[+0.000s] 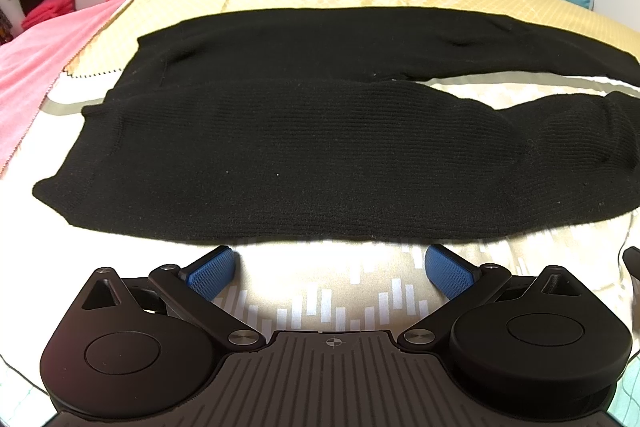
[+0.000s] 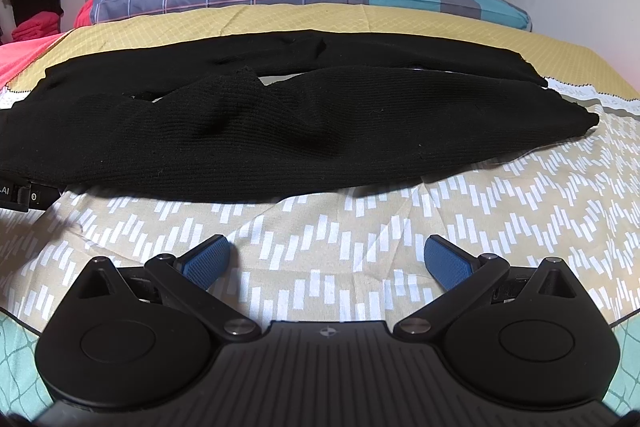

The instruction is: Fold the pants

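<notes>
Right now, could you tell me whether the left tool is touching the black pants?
Apart. The left wrist view shows the open left tool short of the black pants, with patterned sheet between.

black ribbed pants (image 1: 280,147) on beige sheet (image 2: 360,227) with white dashes

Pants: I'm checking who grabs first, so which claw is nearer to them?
Left. The left claw hangs open just short of the pants' near edge; the right claw is open too, farther back over bare sheet.
</notes>
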`<state>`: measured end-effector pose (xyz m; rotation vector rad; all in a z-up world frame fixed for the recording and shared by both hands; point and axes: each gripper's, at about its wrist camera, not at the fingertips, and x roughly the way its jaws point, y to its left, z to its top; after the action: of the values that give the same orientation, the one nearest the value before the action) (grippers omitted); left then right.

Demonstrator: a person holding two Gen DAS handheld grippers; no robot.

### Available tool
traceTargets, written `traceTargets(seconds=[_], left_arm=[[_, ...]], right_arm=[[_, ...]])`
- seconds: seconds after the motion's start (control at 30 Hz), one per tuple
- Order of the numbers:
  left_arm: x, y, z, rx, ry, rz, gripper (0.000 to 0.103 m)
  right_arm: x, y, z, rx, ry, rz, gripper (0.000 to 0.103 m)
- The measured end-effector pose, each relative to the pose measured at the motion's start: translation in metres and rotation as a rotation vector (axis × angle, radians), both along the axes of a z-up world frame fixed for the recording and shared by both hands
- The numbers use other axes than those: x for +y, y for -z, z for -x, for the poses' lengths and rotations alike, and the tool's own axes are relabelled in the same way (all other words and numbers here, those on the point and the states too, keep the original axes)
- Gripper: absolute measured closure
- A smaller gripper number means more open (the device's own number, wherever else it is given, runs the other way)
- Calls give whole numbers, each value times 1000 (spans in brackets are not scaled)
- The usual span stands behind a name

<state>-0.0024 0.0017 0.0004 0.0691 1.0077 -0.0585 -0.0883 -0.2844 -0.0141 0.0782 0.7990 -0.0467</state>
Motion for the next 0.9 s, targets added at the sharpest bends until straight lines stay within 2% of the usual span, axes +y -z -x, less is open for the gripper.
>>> traceTargets(seconds=[0.1,0.4,0.57,0.63,0.7,0.77,0.83,0.9], left_arm=[[0,0,0,0,0,0,0],[0,0,1,-4,0,-1,0],[1,-1,2,-13,45,-9,0],[7,-8,3,13,74,41,0],[16,-22,9,-17,101,121,0],[22,-38,14,-100,106,142,0],[26,-49,14,-193,105,133,0],[26,-49,5,-219,99,133,0]], right_arm=[[0,0,0,17,-1,14,0],[1,1,1,-11,-1,14,0],[-4,1,3,-37,-24,21,0],[-11,-5,5,-48,-65,13,0],[-32,-17,8,-64,-100,-62,0],[-64,-35,11,-122,-66,-122,0],[-103,-53,9,-178,35,-171,0],[-142,-65,1,-223,135,-213,3]])
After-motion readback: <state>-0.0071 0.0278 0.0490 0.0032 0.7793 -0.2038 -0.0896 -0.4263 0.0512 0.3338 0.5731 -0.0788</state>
